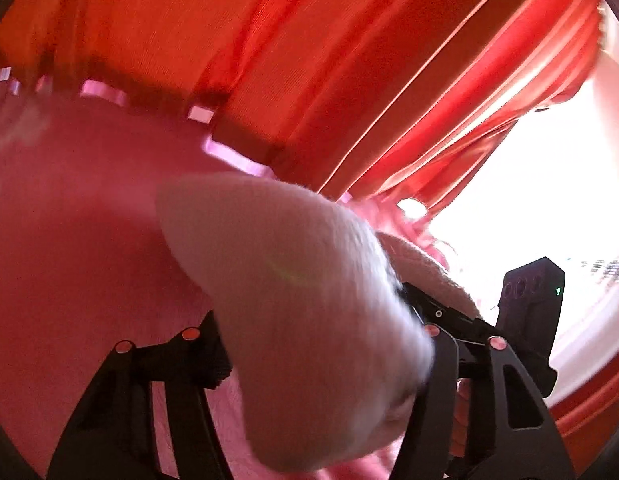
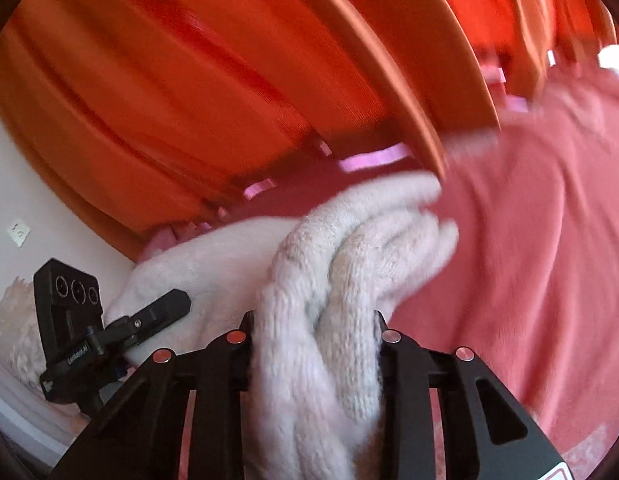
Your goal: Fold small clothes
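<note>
1. step in hand: both grippers hold a white knitted garment [image 2: 321,320] up off a pink bed [image 2: 529,240], with orange curtains [image 2: 189,80] behind. it looks like the lift that comes before a fold or a re-lay — nothing shows a finished fold yet.
2. right gripper [image 2: 315,330]: its jaws are narrow and clamped on a thick bunched roll of the knit. the fabric fills the gap between them and spills forward in soft ridges.
3. left gripper [image 1: 321,344]: its jaws stand about half open with the garment [image 1: 293,280] draped between and over them. the right finger presses against the cloth, so it seems to be gripped, though the left pad is partly hidden.
4. where the garment is: in the air between the two grippers, above the bed [image 1: 69,220], not lying flat.
5. next move, as a judgement: the cloth needs to be spread or brought down flat on the bed, with the two grips kept apart so an edge hangs straight — bunched as it is, it would fold unevenly.
6. hard to make out: both views are blurred, and what kind of garment it is cannot be told. its edges and corners are hidden by the bunching, and its lower part is cut off. bright window glare [image 1: 549,200] washes out one side.
</note>
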### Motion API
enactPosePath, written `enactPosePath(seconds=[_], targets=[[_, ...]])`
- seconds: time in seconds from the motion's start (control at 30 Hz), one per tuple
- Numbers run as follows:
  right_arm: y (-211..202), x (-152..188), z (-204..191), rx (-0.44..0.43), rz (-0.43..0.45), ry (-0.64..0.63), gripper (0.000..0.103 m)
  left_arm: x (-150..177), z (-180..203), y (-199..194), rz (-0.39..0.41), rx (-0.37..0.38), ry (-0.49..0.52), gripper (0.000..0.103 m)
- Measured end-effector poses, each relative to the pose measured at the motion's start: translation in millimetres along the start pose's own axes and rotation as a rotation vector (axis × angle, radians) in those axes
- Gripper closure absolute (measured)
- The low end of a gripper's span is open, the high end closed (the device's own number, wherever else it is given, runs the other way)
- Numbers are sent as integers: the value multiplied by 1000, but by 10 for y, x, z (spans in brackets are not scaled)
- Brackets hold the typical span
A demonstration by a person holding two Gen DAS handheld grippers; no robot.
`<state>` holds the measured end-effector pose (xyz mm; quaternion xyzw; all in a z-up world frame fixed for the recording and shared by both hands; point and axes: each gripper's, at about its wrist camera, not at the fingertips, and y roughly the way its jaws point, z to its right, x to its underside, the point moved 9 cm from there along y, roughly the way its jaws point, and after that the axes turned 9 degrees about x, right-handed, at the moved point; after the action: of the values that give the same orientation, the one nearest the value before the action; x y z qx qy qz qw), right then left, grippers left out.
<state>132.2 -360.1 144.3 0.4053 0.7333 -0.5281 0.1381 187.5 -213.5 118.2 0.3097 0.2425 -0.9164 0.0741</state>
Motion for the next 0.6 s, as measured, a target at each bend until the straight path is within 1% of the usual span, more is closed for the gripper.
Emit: enactPosePath(seconds=[0.1,0.2,0.23,0.27,0.3,0.33,0.37,0.4,0.43,0.47,0.5,0.57,0.6], targets=[[-366,-301,-440,-43,109,-51,75,-317,352,-405,74,36,88,46],[-739,-567,-901,-105,221,-110,75,-651,670,-903,169,58,197,46],[-796,-643,-1043,-125,247,-124,75,-766,775,-1089,209,65,236,45],[-870,-724,-1208,-145,281,-145,75,-842,830,-1211,237,68,260,43],[-889,-764,-1284,-155,297,-153,74,-905,865,-1326,262,69,281,42],[-871,-794,-1350,-169,305,-152,72,-980,861,-1431,287,69,301,36],[-800,-801,-1398,-183,296,-144,70,-1025,802,-1477,300,57,306,27],[-605,-769,-1426,-198,260,-138,61,-1018,707,-1513,307,38,297,21],[-418,-706,-1411,-193,229,-131,54,-1042,504,-1480,311,-3,267,5],[-188,-627,-1347,-168,199,-115,50,-1004,318,-1423,302,-38,248,5],[186,-472,-1184,-114,145,-87,40,-940,62,-1327,279,-100,222,5],[740,-133,-840,6,45,-30,38,-663,-652,-1018,176,-258,134,5],[1046,137,-595,74,-24,12,37,-491,-982,-903,127,-328,73,5]])
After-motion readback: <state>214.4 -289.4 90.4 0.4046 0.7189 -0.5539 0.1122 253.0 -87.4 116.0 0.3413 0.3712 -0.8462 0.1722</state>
